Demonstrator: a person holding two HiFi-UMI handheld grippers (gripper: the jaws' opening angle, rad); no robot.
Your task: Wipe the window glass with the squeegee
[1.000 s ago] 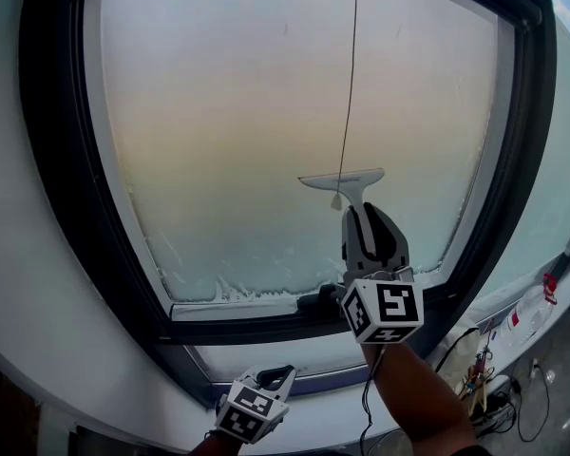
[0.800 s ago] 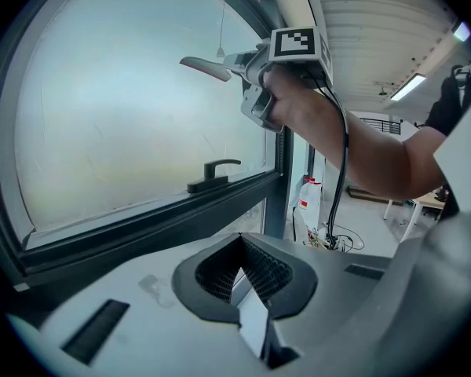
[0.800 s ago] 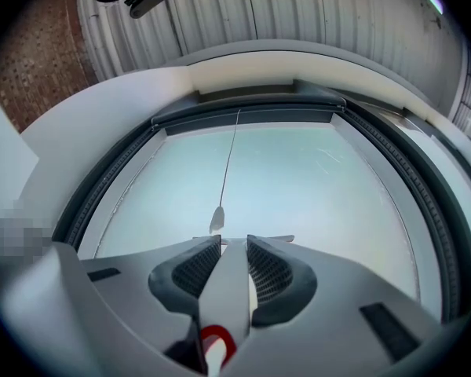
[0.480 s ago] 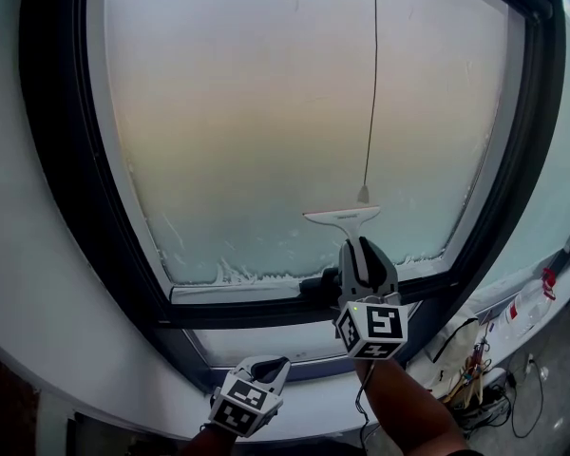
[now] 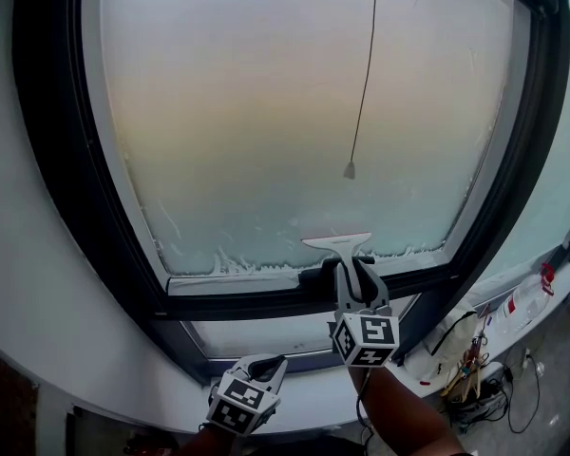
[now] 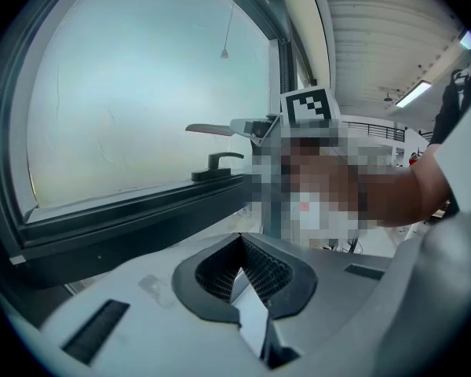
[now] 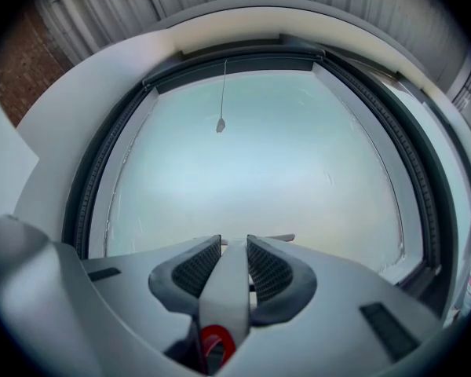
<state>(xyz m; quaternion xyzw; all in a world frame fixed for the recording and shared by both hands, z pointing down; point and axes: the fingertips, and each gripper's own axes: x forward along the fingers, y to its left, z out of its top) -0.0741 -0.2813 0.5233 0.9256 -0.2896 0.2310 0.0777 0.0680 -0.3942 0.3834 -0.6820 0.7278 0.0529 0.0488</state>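
Your right gripper (image 5: 351, 275) clamps the squeegee (image 5: 337, 243) by its handle (light, stiff plastic, I'd judge; hold mid-handle); left gripper (image 5: 271, 362) hangs closed, empty.

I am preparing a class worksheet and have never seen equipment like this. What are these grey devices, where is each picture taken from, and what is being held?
There is no robot here. A person holds a two-fingered gripper in each hand. The head view comes from a camera on the person's head, facing the frosted window glass. The other two pictures come from cameras riding on each gripper, looking along its fingers. The right gripper is shut on the handle of a white squeegee, whose blade sits low on the glass. The left gripper is held lower, below the window, its fingers together with nothing between them. The cube with square markers is part of the gripper. A thin cord hangs in front of the glass.
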